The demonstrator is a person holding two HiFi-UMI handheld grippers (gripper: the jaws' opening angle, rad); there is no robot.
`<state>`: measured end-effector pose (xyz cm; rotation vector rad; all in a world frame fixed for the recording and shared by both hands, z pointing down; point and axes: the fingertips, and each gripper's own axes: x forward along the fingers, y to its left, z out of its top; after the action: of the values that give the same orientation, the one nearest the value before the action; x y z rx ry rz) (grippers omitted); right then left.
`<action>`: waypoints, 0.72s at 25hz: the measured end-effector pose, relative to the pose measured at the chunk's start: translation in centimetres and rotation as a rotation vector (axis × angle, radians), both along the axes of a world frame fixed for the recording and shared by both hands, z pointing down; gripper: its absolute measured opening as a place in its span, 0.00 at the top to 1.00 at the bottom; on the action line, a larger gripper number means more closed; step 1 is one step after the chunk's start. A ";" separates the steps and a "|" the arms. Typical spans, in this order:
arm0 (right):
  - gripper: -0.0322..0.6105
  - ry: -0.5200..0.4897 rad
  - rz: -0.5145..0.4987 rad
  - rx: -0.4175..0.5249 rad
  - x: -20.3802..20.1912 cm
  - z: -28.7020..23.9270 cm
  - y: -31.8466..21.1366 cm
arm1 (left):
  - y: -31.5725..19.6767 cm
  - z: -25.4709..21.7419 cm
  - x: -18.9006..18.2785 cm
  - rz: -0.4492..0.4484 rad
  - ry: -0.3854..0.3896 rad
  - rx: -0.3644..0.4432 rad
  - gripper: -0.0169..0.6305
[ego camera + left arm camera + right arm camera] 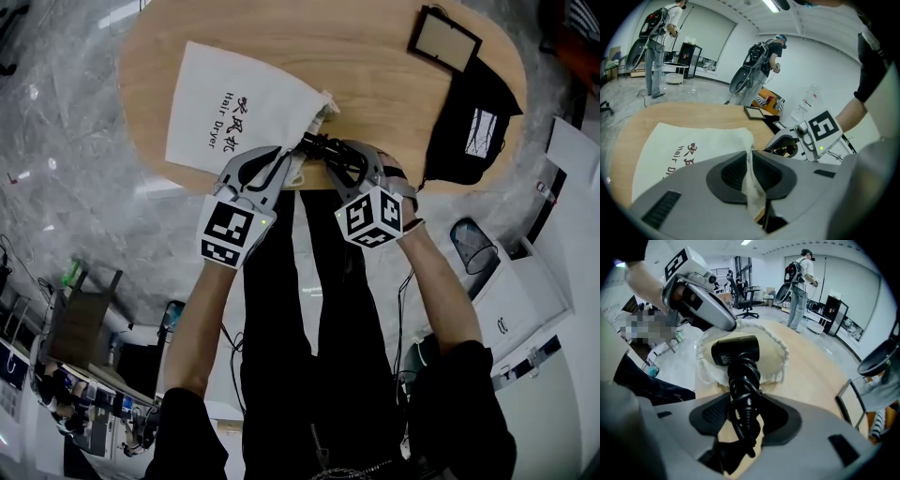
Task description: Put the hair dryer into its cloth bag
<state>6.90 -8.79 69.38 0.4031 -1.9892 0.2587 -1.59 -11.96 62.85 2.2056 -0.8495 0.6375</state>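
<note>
The left gripper [751, 164] pinched the rim of the bag [239, 108], with its fingers almost together on the cloth. The right gripper [743, 413] held the dryer [736, 351] by its handle and wound cord, fingers partway closed on them. The dryer's head was right at the bag's mouth. To do this well, the left should lift the rim so the mouth gapes. The right should push straight in, slowly, so no cord snags.

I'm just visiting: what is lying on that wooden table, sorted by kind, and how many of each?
cloth bag: 1
hair dryer: 1
picture frame: 1
black bag: 1
Total: 4
</note>
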 end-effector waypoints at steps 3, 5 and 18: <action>0.64 -0.012 -0.010 0.004 -1.2 0.0 -0.3 | 0.0 -0.2 -0.1 0.004 0.003 0.001 0.91; 0.64 -0.017 -0.015 0.007 -2.0 0.1 -0.5 | -0.1 -0.2 -0.2 0.006 0.004 0.001 0.91; 0.64 -0.104 -0.038 -0.001 -6.2 0.8 -2.2 | 0.1 -0.3 0.1 0.020 0.032 -0.009 0.91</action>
<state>0.72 -10.95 70.21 0.3565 -2.0964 0.2616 -1.48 -11.87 62.60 2.2128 -0.8079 0.6126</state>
